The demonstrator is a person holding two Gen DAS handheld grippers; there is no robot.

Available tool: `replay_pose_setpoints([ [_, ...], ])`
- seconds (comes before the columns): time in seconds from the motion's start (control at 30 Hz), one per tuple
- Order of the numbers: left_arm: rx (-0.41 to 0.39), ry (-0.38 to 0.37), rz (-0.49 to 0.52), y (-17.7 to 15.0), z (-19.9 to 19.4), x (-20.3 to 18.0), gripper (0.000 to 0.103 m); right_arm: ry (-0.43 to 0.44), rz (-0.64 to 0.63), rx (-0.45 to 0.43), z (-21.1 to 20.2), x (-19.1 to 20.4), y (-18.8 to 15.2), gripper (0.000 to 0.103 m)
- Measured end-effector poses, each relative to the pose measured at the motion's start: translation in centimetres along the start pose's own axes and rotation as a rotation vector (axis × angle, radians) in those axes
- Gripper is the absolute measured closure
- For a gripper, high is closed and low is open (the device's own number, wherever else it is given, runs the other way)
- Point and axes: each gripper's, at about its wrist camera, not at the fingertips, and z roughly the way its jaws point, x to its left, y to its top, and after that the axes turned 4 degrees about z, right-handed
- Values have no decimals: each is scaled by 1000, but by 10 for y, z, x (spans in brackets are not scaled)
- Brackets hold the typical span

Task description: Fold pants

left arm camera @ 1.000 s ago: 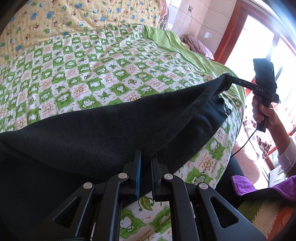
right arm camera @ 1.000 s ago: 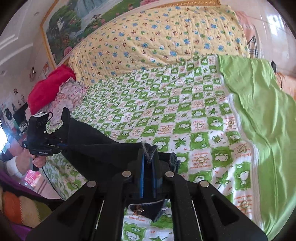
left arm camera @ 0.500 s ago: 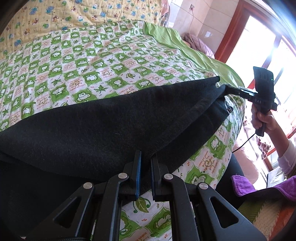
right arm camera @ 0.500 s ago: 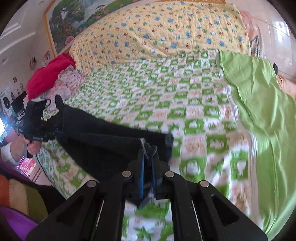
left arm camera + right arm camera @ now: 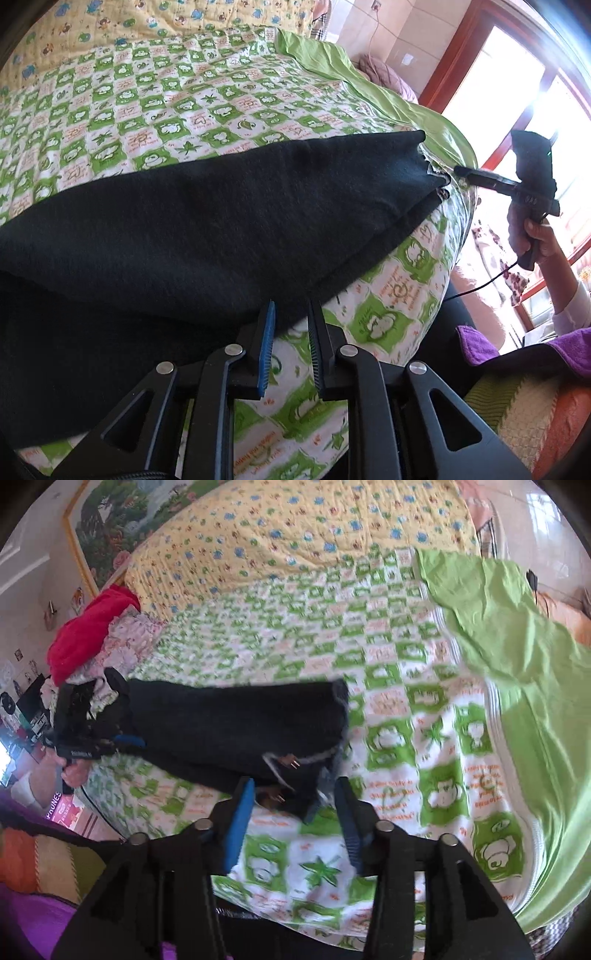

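The left gripper [image 5: 290, 347] has its jaws parted by a narrow gap, nothing clamped between them; the near edge of the black pants [image 5: 207, 236] lies just ahead of the tips, dark cloth running off to the left of the jaws. On the other hand, the right gripper [image 5: 293, 823] shows its jaws spread wide, empty too, with the waistband end of the pants [image 5: 236, 723] lying just beyond the tips, a metal clasp showing at the opened fly. The pants stretch flat along the front edge of the bed [image 5: 406, 716], folded lengthwise into one long dark band on the green-and-white checked sheet. From the left wrist view, the right gripper [image 5: 461, 171] sits far ahead and to the right, its tips just beside the far end of the pants. Beyond the jaws, a plain green cloth [image 5: 517, 635] drapes the right side of the bed, and a yellow flowered quilt [image 5: 295, 528] covers the far end.
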Motion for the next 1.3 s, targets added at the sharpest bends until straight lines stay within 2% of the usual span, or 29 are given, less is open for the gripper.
replay_pose_setpoints([
  [0.1, -19, 26, -34, -9, -9, 2, 84, 67, -8, -49, -1, 21, 13, 55],
  [0.23, -78, 53, -171, -20, -29, 27, 70, 149, -33, -48, 22, 55, 25, 55],
  [0.43, -178, 122, -396, -39, -70, 79, 64, 247, -95, 14, 73, 108, 32, 55],
  [0.63, -259, 207, -553, -51, -112, 127, 50, 323, -134, 56, 112, 148, 36, 55],
  [0.73, -286, 245, -611, -49, -127, 149, 49, 349, -164, 70, 126, 169, 36, 55],
  [0.83, -304, 285, -667, -42, -139, 166, 42, 358, -214, 89, 142, 194, 35, 55],
  [1.03, -315, 353, -748, -25, -143, 186, 39, 299, -352, 106, 172, 244, 31, 55],
  [1.3, -292, 401, -841, -25, -131, 209, 39, 108, -563, 94, 207, 293, 23, 55],
])
